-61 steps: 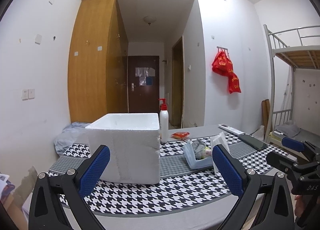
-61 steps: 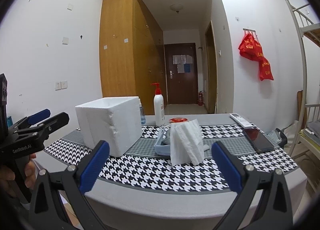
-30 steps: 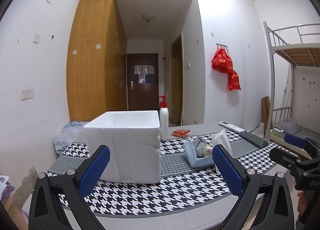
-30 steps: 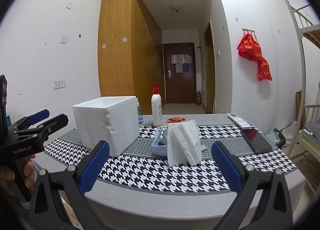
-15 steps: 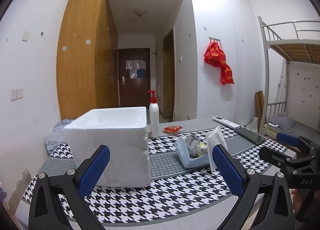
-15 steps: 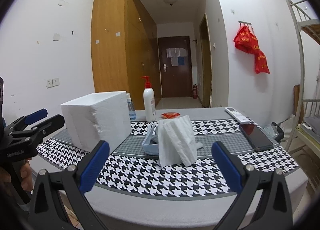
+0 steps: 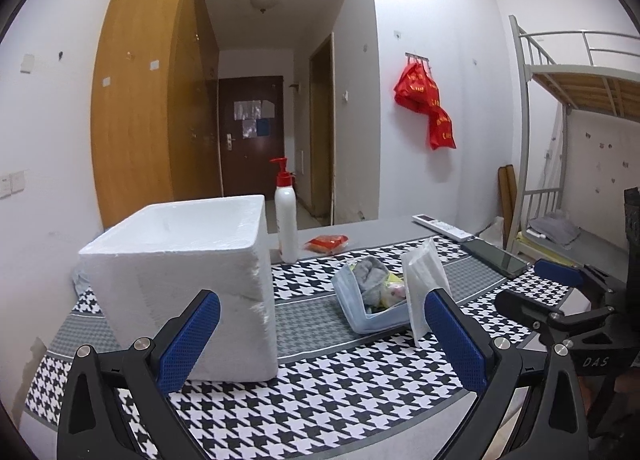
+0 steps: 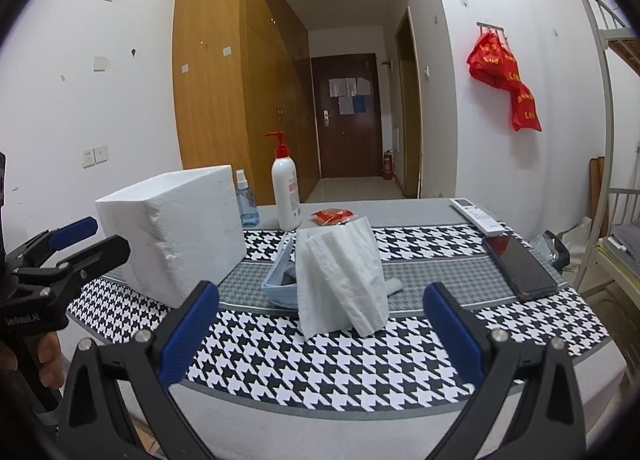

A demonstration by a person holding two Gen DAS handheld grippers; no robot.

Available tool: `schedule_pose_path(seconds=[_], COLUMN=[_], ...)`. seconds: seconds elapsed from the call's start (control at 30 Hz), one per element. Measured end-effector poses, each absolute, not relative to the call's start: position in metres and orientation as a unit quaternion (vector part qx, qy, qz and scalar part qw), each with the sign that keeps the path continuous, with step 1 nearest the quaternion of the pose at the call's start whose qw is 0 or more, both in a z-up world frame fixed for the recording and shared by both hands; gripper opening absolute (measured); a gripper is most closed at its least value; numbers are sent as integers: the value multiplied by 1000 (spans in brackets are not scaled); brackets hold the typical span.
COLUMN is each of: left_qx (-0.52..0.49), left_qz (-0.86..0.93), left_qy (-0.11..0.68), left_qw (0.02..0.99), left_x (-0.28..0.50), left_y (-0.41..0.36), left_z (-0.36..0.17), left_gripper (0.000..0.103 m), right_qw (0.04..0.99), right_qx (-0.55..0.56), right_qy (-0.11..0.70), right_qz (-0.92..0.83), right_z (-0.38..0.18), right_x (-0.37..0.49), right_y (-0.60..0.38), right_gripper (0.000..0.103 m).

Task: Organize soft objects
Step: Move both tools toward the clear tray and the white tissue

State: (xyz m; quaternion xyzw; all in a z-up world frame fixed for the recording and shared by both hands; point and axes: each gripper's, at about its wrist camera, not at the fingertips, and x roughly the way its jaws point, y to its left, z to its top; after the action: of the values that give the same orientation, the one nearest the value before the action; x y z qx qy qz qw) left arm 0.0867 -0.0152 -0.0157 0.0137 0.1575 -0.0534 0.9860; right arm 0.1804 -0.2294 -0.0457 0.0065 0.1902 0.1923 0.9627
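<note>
Well, both jaws wide open, empty; houndstooth tbl cloth (image 8: 360,356), foam box (image 7: 188,280), bunk bed (image 7: 576,84).

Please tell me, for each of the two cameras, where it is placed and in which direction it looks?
Left wrist: sits on the left gripper, faces the foam box and blue tray; its own open fingers and the right gripper show.
Right wrist: sits on the right gripper, faces the white tissue; the left gripper and a hand show.
Shared: box, tray, tissue, pump bottle, houndstooth cloth.
</note>
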Motion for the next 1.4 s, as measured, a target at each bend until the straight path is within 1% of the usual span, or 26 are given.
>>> schedule_pose_path(seconds=[0.43,0.6,1.17,1.37,1.4], left_qx=[21,15,24,33,35], left_qz=[-87,-93,-80,-70,-64], left_qy=[193,217,281,297,299], left_qw=[977,972,956,952,951], left_x=[119,135,185,200,202], left_y=[-30,-34,-54,-58,-58], left_z=[-23,-31,-53,-58,-60], left_gripper=[102,102,102,97,93], right_qw=[960,959,955,953,953], right_qx=[8,9,18,20,19], right_qy=[208,215,234,238,239], right_qz=[188,184,183,185,186], right_z=[-52,-56,-67,-70,-70], right_x=[207,216,244,251,252], right_y=[-234,-237,-251,-253,-253], right_gripper=[103,103,103,103,103])
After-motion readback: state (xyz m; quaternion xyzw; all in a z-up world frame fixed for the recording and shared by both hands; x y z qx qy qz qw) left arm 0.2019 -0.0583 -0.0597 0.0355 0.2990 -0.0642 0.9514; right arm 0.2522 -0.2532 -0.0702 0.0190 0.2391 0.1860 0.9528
